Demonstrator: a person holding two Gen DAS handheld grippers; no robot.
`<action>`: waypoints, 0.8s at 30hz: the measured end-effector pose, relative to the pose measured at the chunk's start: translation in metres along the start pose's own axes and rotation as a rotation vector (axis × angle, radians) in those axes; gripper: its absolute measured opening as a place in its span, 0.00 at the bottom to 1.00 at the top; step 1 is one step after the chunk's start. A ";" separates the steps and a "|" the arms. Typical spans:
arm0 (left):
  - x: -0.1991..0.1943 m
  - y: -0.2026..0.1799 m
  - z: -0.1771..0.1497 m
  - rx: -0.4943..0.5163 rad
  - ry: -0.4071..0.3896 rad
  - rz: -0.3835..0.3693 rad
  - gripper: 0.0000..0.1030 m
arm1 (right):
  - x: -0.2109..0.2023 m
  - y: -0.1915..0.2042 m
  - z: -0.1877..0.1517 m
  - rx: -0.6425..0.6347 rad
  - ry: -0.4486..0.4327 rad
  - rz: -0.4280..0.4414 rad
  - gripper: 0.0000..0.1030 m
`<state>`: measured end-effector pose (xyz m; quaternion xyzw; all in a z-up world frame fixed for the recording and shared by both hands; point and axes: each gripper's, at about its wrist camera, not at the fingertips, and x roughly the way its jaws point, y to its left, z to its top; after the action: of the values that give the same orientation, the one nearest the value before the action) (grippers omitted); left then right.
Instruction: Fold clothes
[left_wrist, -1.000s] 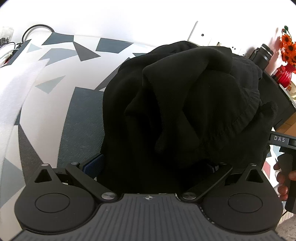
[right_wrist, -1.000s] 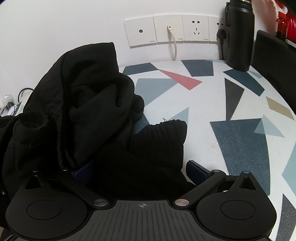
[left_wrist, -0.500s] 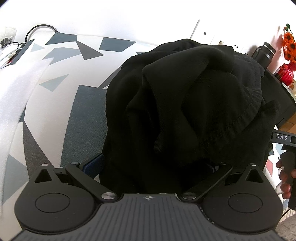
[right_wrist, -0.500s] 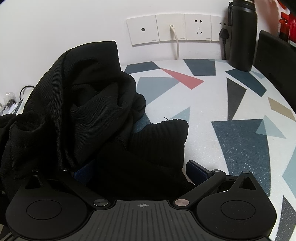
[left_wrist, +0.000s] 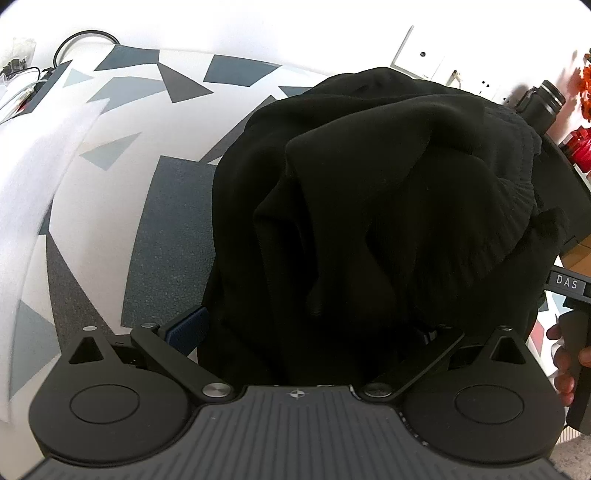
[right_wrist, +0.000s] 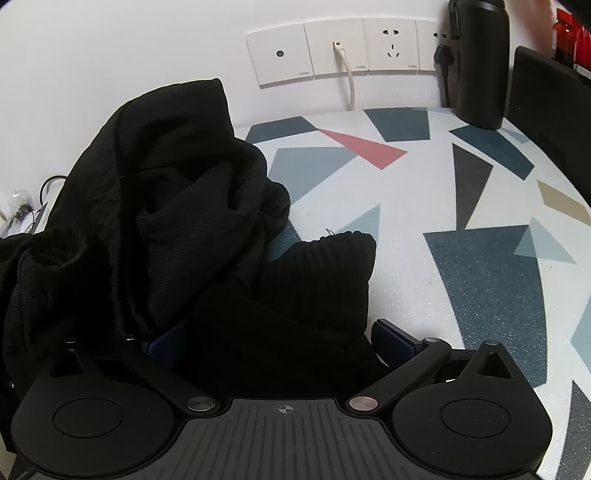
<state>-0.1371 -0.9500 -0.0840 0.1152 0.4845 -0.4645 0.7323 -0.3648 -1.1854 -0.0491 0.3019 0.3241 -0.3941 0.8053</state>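
Left claw (left_wrist: 306, 332): jaws spread wide, black garment (left_wrist: 388, 206) bunched between them and draped over the right finger; blue pad of left finger (left_wrist: 186, 328) exposed beside the cloth. Fabric fills the gap, can't tell if it's actually pinched. Garment heaps up ahead of the claw, left of it bare patterned surface (left_wrist: 110, 184). Right claw (right_wrist: 280, 332): also wide open, same black garment (right_wrist: 177, 206) piled over its left finger and filling the gap, ribbed cuff (right_wrist: 325, 273) lying on the surface just ahead; right finger (right_wrist: 393, 339) clear of cloth. Grip not confirmable. Wall sockets (right_wrist: 347, 48) and dark bottle (right_wrist: 478, 62) at far edge
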 end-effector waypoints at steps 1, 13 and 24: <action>0.000 0.000 0.000 0.000 -0.001 -0.001 1.00 | 0.000 0.000 0.000 0.000 0.001 0.001 0.99; -0.002 -0.001 -0.002 -0.001 -0.004 -0.005 1.00 | 0.001 0.002 0.001 -0.003 0.008 0.000 0.99; -0.005 0.002 -0.008 -0.009 -0.040 -0.030 1.00 | 0.002 0.001 0.002 0.007 0.024 0.003 0.99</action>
<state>-0.1407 -0.9415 -0.0842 0.0954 0.4733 -0.4755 0.7354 -0.3621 -1.1873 -0.0486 0.3098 0.3319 -0.3904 0.8009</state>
